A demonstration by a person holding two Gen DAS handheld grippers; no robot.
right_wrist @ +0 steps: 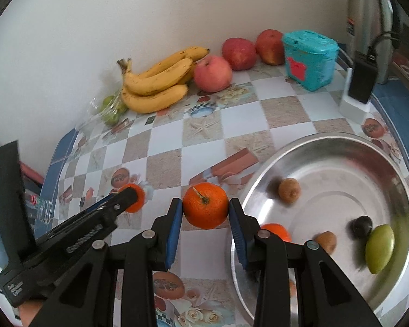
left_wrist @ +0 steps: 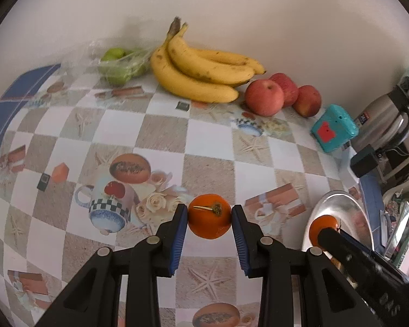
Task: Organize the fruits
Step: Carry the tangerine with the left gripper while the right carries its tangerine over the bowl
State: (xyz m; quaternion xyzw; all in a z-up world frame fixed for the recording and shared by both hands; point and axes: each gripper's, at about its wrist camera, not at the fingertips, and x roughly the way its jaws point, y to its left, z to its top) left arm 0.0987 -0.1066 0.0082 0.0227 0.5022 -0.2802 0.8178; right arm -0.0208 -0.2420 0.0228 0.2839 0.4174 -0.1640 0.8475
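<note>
Left wrist view: the left gripper (left_wrist: 209,218) is clamped on a round orange tangerine with a dry stem (left_wrist: 209,215), both blue ribbed pads (left_wrist: 180,234) pressed against its sides, and the fruit appears clear of the checked, picture-printed tablecloth (left_wrist: 161,136). At the right edge the right gripper (left_wrist: 323,234) shows from the side with a second orange tangerine (left_wrist: 320,224) at its tip, in front of the rim of the round polished steel basin (left_wrist: 340,199). Far along the wall lie a bunch of yellow bananas (left_wrist: 201,73), three red apples (left_wrist: 264,96) and green fruit in a clear plastic bag (left_wrist: 120,65). Right wrist view: the right gripper (right_wrist: 205,212) holds its tangerine (right_wrist: 205,208) squarely between the pads, just left of the basin rim (right_wrist: 259,174). The basin already contains two small brown fruits (right_wrist: 289,189), a dark round fruit (right_wrist: 362,226), a green pear-like fruit (right_wrist: 379,248) and another orange fruit (right_wrist: 275,231) near the rim. The left gripper (right_wrist: 133,196) is at the left with its tangerine (right_wrist: 137,199). Procedure, as judged from these views: carry the right-hand tangerine over the rim first, since it is nearest; lower it to a bare part of the basin floor before opening the jaws, so it does not drop and roll into the fruit already there. Keep the grip light, as the rind will likely dent under pressure. Hold the left gripper back until the right one is clear of the rim, to avoid a collision between tools.
</note>
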